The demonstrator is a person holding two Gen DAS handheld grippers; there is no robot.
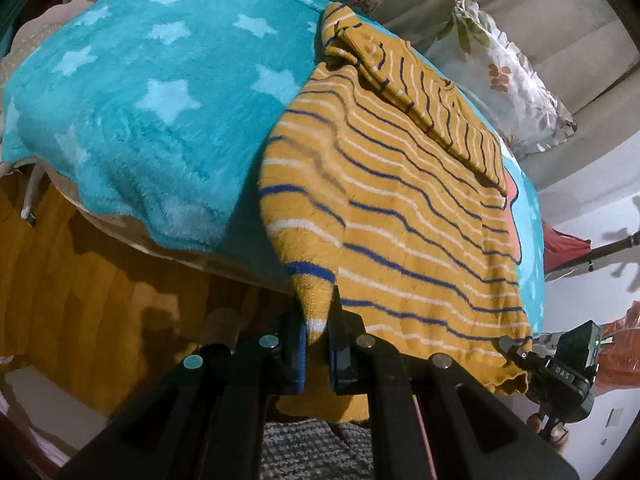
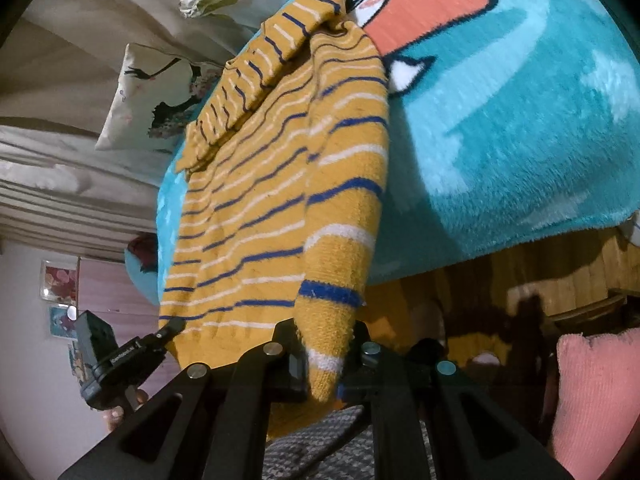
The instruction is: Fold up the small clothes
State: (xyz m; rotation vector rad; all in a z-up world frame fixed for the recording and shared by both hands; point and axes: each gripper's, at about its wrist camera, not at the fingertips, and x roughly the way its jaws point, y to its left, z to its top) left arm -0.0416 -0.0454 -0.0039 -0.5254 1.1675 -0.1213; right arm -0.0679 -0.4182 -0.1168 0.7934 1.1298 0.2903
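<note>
Your left gripper is pinching one sweater cuff, and your right gripper has the other clamped. Rest of it's draped on the teal blanket.

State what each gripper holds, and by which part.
Both are shut on the striped sweater: the left gripper and the right gripper each pinch a corner of its near edge.

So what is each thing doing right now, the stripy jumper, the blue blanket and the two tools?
Stripy jumper: lies partly on the blanket, top part folded over, near edge lifted by both tools.
Blue star blanket: spread out flat, under the jumper.
Left tool: shut on the jumper's edge.
Right tool: shut on the jumper's other near edge.
Flowery cushion: lying beyond the blanket, untouched.
</note>
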